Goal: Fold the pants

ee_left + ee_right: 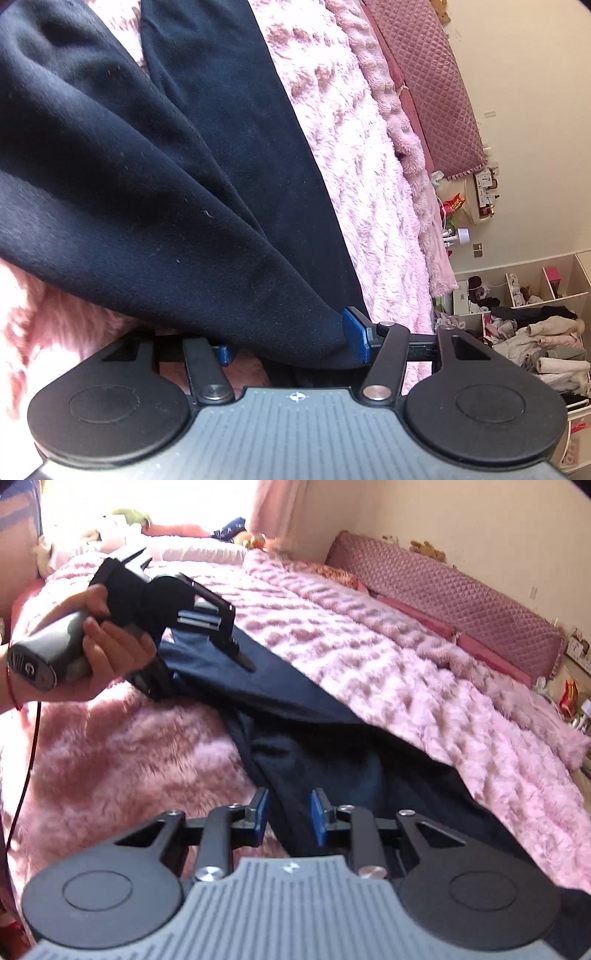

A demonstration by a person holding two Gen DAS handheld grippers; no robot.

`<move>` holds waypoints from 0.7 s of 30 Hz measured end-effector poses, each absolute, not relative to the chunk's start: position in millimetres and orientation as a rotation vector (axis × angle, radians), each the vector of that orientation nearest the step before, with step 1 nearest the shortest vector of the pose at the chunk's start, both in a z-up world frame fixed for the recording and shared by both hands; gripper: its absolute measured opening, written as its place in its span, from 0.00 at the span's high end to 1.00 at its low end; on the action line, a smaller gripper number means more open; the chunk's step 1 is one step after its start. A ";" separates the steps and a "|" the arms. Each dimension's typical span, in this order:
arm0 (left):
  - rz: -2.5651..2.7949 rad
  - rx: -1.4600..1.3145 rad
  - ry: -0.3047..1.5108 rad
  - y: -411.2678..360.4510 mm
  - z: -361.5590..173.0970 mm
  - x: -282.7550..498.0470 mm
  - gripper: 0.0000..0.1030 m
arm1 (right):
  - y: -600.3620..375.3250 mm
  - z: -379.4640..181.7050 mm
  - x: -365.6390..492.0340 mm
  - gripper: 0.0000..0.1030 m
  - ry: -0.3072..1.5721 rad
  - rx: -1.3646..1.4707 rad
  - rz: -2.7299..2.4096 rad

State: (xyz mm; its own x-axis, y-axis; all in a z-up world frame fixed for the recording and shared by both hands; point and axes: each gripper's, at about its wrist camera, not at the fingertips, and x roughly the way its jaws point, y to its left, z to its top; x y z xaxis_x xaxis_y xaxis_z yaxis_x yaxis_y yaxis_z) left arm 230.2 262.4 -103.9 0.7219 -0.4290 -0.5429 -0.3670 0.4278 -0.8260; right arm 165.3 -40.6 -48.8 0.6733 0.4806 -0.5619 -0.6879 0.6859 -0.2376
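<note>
Two grippers over dark pants [295, 716] on pink fluffy bedspread [369, 657], left gripper [291, 341] spread wide with cloth between its pads, right gripper [288, 818] parted, fabric between unpinched
</note>
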 end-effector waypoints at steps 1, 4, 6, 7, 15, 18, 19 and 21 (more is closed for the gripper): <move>-0.054 -1.141 0.807 265.2 -100.1 226.7 0.32 | -32.9 -45.7 165.6 0.81 0.460 -0.475 0.699; -0.124 -1.004 0.837 273.2 -85.7 221.7 0.30 | 3.7 -44.4 167.8 0.81 0.381 -0.580 0.745; -0.239 -0.899 0.881 283.1 -77.9 221.7 0.24 | 32.1 -47.8 169.5 0.81 0.340 -0.657 0.775; -0.260 -0.871 0.877 289.3 -76.0 219.0 0.24 | 46.0 -48.9 170.2 0.81 0.323 -0.686 0.794; -0.077 -1.036 0.781 362.5 -101.2 163.9 0.29 | 143.5 -78.2 163.2 0.64 0.159 -0.988 0.830; -0.071 -1.072 0.729 380.7 -99.1 142.2 0.27 | 165.6 -93.0 154.1 0.64 0.084 -1.099 0.806; -0.051 -1.066 0.709 387.2 -96.4 135.9 0.27 | 171.0 -97.3 150.0 0.64 0.059 -1.131 0.806; -0.016 -1.075 0.684 399.1 -95.6 125.8 0.26 | 181.0 -107.7 138.6 0.63 -0.003 -1.206 0.819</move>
